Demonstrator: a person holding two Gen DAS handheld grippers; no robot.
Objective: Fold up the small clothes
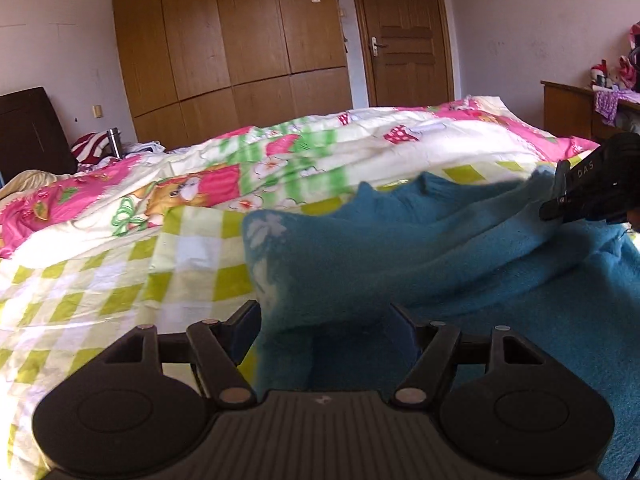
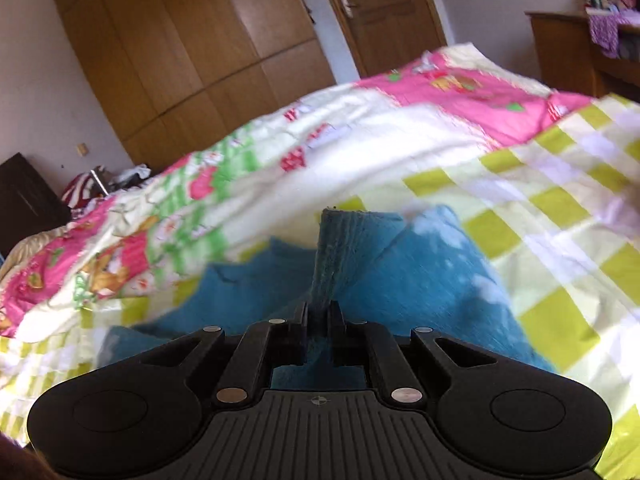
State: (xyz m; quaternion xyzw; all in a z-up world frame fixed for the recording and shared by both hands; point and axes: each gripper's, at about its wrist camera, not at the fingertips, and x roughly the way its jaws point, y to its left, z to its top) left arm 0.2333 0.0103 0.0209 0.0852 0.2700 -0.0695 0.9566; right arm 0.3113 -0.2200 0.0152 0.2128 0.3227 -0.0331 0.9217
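A fuzzy blue garment (image 1: pixel 440 248) with pale snowflake marks lies rumpled on the bed. In the left wrist view my left gripper (image 1: pixel 324 320) stands open, its fingers wide apart, and a hanging edge of the blue garment sits between them without being pinched. At the right edge my right gripper (image 1: pixel 554 204) lifts a fold of the cloth. In the right wrist view my right gripper (image 2: pixel 319 312) is shut on a ribbed strip (image 2: pixel 336 248) of the blue garment (image 2: pixel 420 272), which stands up from the jaws.
A quilt (image 1: pixel 120 260) in green checks and pink cartoon print covers the bed. Behind it are a wooden wardrobe (image 1: pixel 240 40) and a door (image 1: pixel 400 32). A cluttered desk (image 1: pixel 568 108) stands at the right. A metal flask (image 1: pixel 115 142) and a dark headboard (image 1: pixel 28 132) are at the left.
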